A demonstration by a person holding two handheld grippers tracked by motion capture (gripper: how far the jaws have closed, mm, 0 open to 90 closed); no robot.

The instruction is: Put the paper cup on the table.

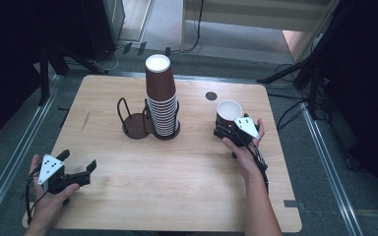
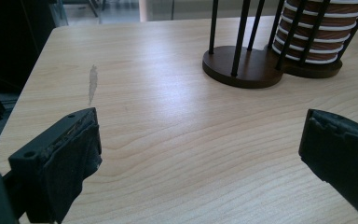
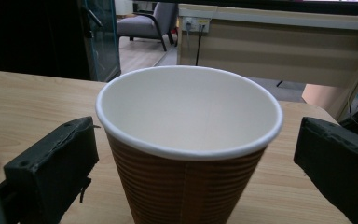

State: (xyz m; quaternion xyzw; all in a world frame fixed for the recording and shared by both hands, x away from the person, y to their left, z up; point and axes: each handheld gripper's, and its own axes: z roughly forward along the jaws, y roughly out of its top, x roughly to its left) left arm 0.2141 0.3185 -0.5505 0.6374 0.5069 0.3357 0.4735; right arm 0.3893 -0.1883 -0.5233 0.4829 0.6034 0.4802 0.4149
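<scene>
Standing on the wooden table [image 1: 142, 196], the two-bay cup holder [image 1: 139, 123] is taken as the landmark for all positions below. Its right bay is occupied by an inverted stack of brown cups [image 1: 160, 98], kept upright by the black wire posts; the left bay is seen bare, presumably so that further cups can be received.

To the right of the holder, well apart from it, a single brown paper cup [image 1: 228, 114] is stood upright with its mouth open and its white interior exposed. The cup is bracketed by the right gripper [image 1: 232, 129]. In the right gripper view, the cup [image 3: 189, 154] is seen between the spread jaws with a gap at each side, so no pinch is yet judged to be made. This straddling pose is judged to prepare a sidewall grasp below the rim.

Towards the person and to the left of the holder, the left gripper [image 1: 78, 169] is held low over bare wood with its jaws spread and nothing between them, apparently kept clear as a standby.
</scene>
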